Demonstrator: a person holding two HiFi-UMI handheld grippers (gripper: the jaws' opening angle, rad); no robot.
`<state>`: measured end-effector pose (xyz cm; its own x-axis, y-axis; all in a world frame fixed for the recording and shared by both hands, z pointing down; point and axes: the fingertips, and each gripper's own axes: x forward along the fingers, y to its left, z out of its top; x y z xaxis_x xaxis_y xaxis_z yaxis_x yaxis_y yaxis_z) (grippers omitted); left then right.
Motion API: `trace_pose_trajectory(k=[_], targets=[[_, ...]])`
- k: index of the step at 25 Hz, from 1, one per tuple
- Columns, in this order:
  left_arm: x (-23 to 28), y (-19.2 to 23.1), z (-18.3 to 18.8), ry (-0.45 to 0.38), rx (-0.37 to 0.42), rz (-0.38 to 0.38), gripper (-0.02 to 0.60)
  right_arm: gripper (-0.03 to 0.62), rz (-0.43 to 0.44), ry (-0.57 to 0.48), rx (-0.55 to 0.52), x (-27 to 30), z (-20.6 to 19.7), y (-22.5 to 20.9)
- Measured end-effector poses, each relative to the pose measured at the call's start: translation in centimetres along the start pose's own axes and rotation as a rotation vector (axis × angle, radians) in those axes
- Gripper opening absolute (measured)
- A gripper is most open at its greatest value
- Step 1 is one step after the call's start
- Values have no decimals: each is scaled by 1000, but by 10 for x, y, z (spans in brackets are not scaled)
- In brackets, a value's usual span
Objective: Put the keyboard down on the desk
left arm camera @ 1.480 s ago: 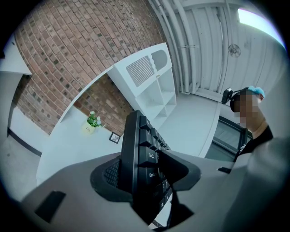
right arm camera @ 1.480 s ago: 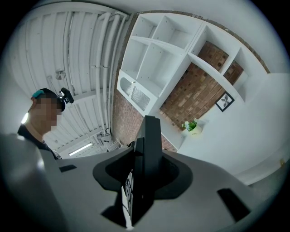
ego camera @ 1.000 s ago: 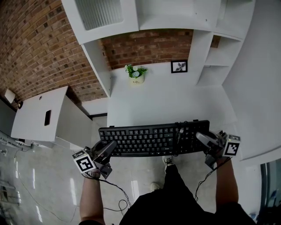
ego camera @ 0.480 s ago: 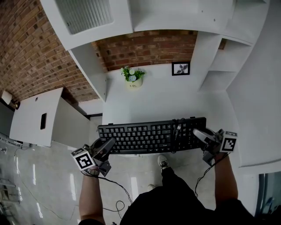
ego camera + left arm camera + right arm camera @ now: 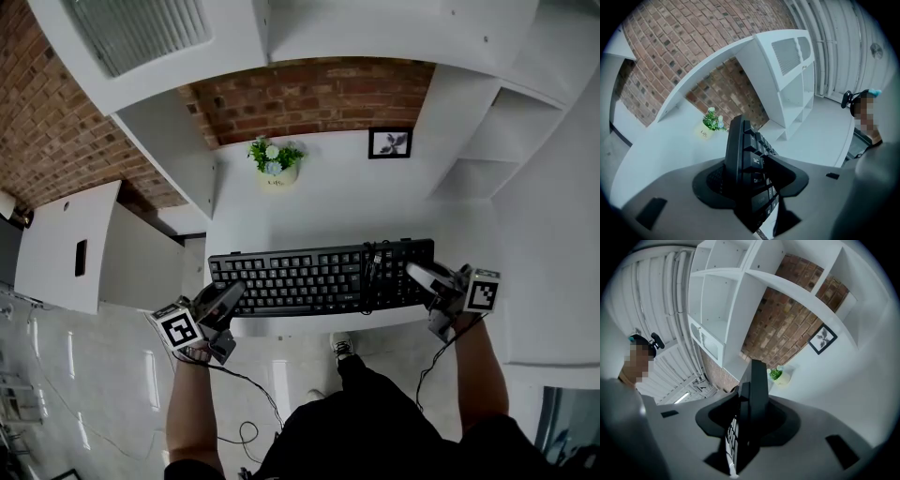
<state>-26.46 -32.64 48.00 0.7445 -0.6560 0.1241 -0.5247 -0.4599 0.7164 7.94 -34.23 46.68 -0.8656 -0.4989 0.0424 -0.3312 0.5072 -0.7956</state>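
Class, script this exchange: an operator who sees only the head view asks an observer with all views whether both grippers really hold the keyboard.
Operator: Is the left gripper clamped on the keyboard?
Observer: Yes. The left gripper view shows its jaws pressed on the keyboard's left end, one on each face.
Operator: And the right gripper?
Observer: The right gripper view shows the keyboard's other end edge-on between its jaws, gripped the same way.

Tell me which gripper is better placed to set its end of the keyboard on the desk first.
Right, probably. Both clamp the keyboard, but the right gripper sits over the desk, while the left gripper holds its end at the desk's left front corner, beside open floor.
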Motion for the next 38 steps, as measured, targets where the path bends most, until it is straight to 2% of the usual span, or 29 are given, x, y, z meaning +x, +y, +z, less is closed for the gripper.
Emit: trace_pose_trajectory(k=[2,3,5,9,13,16,21,24,28,32,38], targets=[[11,9,-2,-1,-16,-24,235,153,-1,14,3,8,3,-14],[15,15,-1,1,-19,-11,236,155,-2,24,-1,13,4,-21],[21,30,1,4,-18,57,236,160,-11,43,-7,21,6,-34],[29,60,-8,35,-42,143,242,164,-80,61,90,27,-3,-75],[39,90,-19,37,-70,151,249,167,-106,91,111,34,-9,-104],[47,101,-32,84,-118,144,255,169,-85,116,102,45,-10,-110],[52,132,-46,136,-166,219,258,172,-105,161,114,58,-19,-136],[58,147,-51,155,-181,259,264,178,-145,168,168,63,-23,-154],[63,165,-58,180,-177,328,278,192,-245,184,226,63,-34,-181],[65,180,-64,207,-157,397,288,204,-311,222,210,67,-40,-199],[68,192,-69,228,-108,458,298,230,-404,268,153,66,-47,-217]])
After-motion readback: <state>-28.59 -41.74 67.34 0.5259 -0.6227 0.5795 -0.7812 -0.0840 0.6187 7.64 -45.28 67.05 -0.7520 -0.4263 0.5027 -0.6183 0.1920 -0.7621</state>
